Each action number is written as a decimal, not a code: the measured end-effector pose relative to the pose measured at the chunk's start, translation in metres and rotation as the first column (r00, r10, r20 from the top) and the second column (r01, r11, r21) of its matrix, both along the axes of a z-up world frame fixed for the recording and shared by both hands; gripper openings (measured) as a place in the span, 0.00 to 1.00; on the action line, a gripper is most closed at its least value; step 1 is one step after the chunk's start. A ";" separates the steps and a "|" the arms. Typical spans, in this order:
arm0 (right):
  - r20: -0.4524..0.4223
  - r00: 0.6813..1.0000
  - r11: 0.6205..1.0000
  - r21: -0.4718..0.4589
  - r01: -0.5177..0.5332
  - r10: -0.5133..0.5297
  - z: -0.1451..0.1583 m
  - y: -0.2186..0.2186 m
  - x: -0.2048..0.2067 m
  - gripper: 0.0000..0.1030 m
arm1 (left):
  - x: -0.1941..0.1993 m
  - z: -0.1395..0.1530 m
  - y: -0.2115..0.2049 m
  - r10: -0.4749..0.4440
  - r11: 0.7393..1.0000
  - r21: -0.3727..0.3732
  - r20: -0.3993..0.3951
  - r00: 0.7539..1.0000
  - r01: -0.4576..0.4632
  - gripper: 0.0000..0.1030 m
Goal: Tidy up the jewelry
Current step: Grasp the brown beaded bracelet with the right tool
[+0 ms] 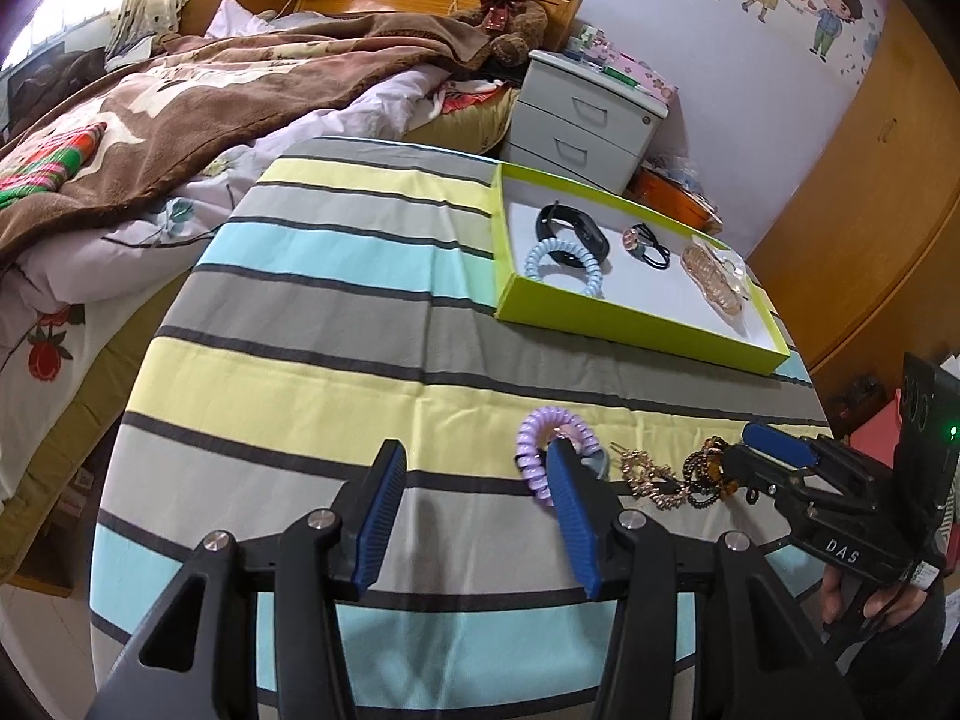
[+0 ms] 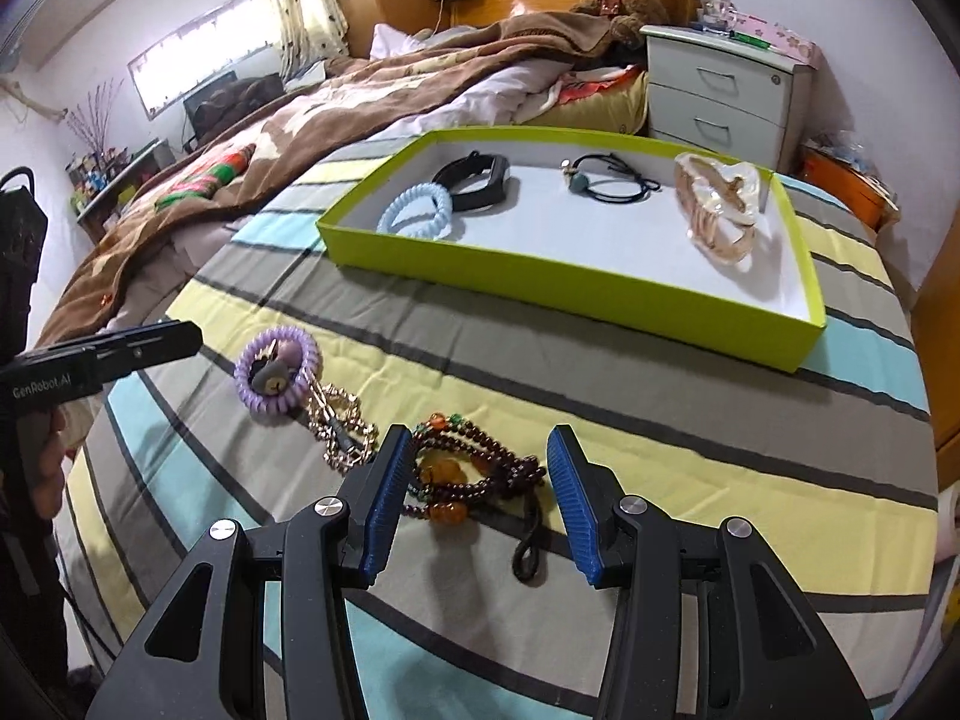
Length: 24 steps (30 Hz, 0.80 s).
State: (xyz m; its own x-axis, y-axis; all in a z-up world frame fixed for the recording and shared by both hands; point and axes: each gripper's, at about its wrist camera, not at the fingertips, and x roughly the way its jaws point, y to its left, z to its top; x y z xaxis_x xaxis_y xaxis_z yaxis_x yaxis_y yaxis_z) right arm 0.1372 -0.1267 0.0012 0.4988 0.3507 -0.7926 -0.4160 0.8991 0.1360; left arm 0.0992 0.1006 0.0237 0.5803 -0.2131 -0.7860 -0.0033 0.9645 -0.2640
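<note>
A lime-green tray [image 2: 576,285] [image 1: 636,324] lies on the striped cloth and holds a light blue coil band [image 2: 417,210], a black wristband [image 2: 474,180], a black cord with a bead [image 2: 606,180] and a pale bracelet [image 2: 717,210]. On the cloth in front lie a purple coil band [image 2: 276,375] [image 1: 540,444], a gold chain [image 2: 339,426] [image 1: 645,474] and a dark bead bracelet [image 2: 474,474]. My right gripper [image 2: 477,456] is open, its jaws either side of the bead bracelet. My left gripper [image 1: 477,474] is open and empty, just left of the purple band.
The round table [image 1: 300,372] is covered by a striped cloth. A bed with a brown blanket [image 1: 180,102] lies beyond on the left. A grey nightstand [image 1: 588,120] stands behind the tray. A wooden wardrobe [image 1: 870,210] is at the right.
</note>
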 end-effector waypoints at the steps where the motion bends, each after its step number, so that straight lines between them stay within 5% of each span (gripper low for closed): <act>1: 0.000 1.000 1.000 -0.004 0.001 -0.001 -0.001 0.001 0.000 0.46 | -0.001 -0.001 0.002 0.003 1.000 -0.002 -0.002 1.000 -0.003 0.49; 14: 0.012 1.000 0.999 -0.039 0.010 -0.010 -0.008 0.001 -0.015 0.41 | -0.004 -0.006 0.007 0.016 1.000 -0.003 -0.019 1.000 -0.016 0.49; 19: 0.029 0.999 0.999 -0.029 0.020 -0.019 -0.003 -0.005 -0.020 0.20 | -0.004 -0.006 0.001 0.006 1.000 0.007 -0.021 1.000 -0.006 0.49; 24: 0.047 0.999 1.000 -0.023 0.021 -0.020 0.000 -0.009 -0.030 0.17 | -0.004 -0.006 -0.004 0.005 1.000 0.016 -0.026 1.000 -0.004 0.49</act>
